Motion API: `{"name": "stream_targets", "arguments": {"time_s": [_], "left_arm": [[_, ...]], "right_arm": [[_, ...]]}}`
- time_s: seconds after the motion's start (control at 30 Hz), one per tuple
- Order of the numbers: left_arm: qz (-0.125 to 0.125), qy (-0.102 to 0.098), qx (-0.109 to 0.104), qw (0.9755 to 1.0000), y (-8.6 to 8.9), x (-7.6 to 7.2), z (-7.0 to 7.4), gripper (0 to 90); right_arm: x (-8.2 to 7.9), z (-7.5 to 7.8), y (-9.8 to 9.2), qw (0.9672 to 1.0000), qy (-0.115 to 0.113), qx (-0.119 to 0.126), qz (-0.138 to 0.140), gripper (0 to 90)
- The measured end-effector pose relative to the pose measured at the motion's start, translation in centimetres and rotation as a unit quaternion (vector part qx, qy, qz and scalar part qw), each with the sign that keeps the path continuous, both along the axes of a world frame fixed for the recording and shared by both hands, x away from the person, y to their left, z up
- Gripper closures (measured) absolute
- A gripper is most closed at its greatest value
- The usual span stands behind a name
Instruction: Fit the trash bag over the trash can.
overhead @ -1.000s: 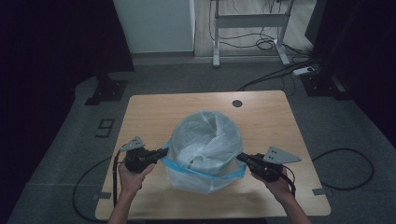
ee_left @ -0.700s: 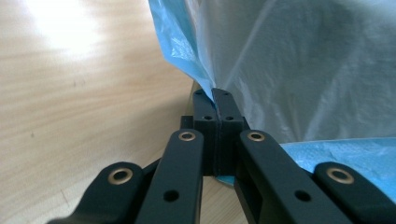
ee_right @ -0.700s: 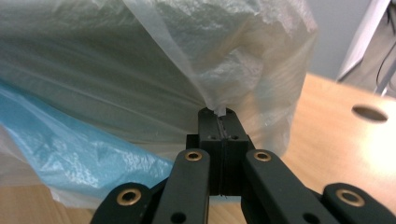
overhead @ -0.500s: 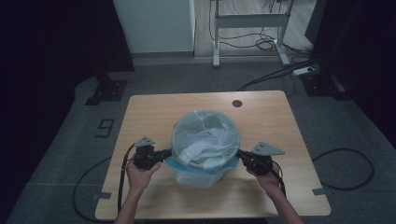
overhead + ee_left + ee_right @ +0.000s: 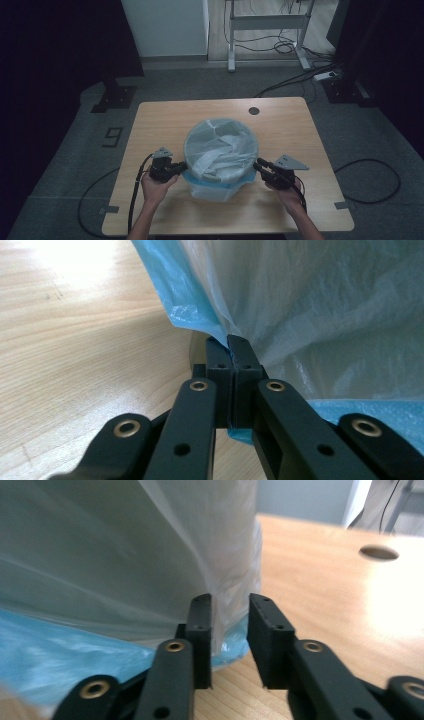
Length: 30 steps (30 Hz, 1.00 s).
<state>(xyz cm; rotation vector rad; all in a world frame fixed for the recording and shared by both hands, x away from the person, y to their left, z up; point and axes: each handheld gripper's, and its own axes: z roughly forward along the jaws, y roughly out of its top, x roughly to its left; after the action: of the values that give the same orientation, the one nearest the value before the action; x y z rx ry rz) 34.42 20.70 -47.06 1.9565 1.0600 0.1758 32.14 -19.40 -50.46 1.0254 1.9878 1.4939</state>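
A round bin (image 5: 220, 186) stands at the middle of the wooden table (image 5: 165, 120), lined with a translucent white bag (image 5: 220, 150) whose blue hem (image 5: 200, 178) hangs down its outside. My left gripper (image 5: 181, 167) is at the bin's left side. In the left gripper view it (image 5: 231, 342) is shut on the blue hem (image 5: 190, 315). At the bin's right side is my right gripper (image 5: 259, 165). Its jaws (image 5: 231, 602) have just been opening. A fold of the bag (image 5: 222, 587) lies between them against the left jaw, with a gap to the other.
A round cable hole (image 5: 254, 110) sits near the table's far edge. Cables trail from both grippers over the table's near edge to the floor. A metal desk frame (image 5: 270, 22) and a power strip (image 5: 325, 76) stand beyond the table.
Both hands have come down and closer to the bin, drawing the bag's hem down over the bin's sides. The bag now looks smaller and tighter on the rim.
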Motion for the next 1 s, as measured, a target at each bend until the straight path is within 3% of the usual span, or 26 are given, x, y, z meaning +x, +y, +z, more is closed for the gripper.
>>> {"name": "stream_targets", "arguments": {"time_s": [0.13,0.27,0.43,0.53,0.63,0.77,0.8,1.0], "left_arm": [[0.001,-0.004,-0.002,1.0,0.3,-0.3,0.3,88.6],[0.0,-0.007,-0.008,0.9999,0.3,-0.4,0.4,88.3],[-0.002,-0.006,-0.01,0.9999,0.3,-0.5,0.5,88.3],[-0.003,-0.006,-0.011,0.9999,0.4,-0.6,0.5,88.3],[-0.003,-0.005,-0.012,0.9999,0.5,-0.5,0.6,88.4],[-0.003,-0.004,-0.011,0.9999,0.6,-0.6,0.6,88.9],[-0.002,-0.004,-0.01,0.9999,0.6,-0.6,0.6,89.0],[0.003,0.015,-0.001,0.9999,0.6,-0.1,-0.2,89.3]], "right_arm": [[-2.3,1.2,-0.4,0.9995,-0.022,0.013,0.017,57.7],[-4.3,1.6,0.2,0.9966,-0.024,0.028,0.074,50.7],[-4.9,1.5,1.7,0.9905,-0.032,0.026,0.131,41.1],[-5.0,1.6,2.2,0.9874,-0.032,0.027,0.153,40.5],[-5.3,1.5,2.9,0.9873,-0.039,0.009,0.154,50.9],[-5.4,0.6,3.5,0.988,-0.036,-0.022,0.149,80.8],[-5.4,0.4,3.5,0.9876,-0.035,-0.024,0.151,84.5],[-4.9,-1.5,3.9,0.9859,-0.013,-0.056,0.157,89.2]]}}
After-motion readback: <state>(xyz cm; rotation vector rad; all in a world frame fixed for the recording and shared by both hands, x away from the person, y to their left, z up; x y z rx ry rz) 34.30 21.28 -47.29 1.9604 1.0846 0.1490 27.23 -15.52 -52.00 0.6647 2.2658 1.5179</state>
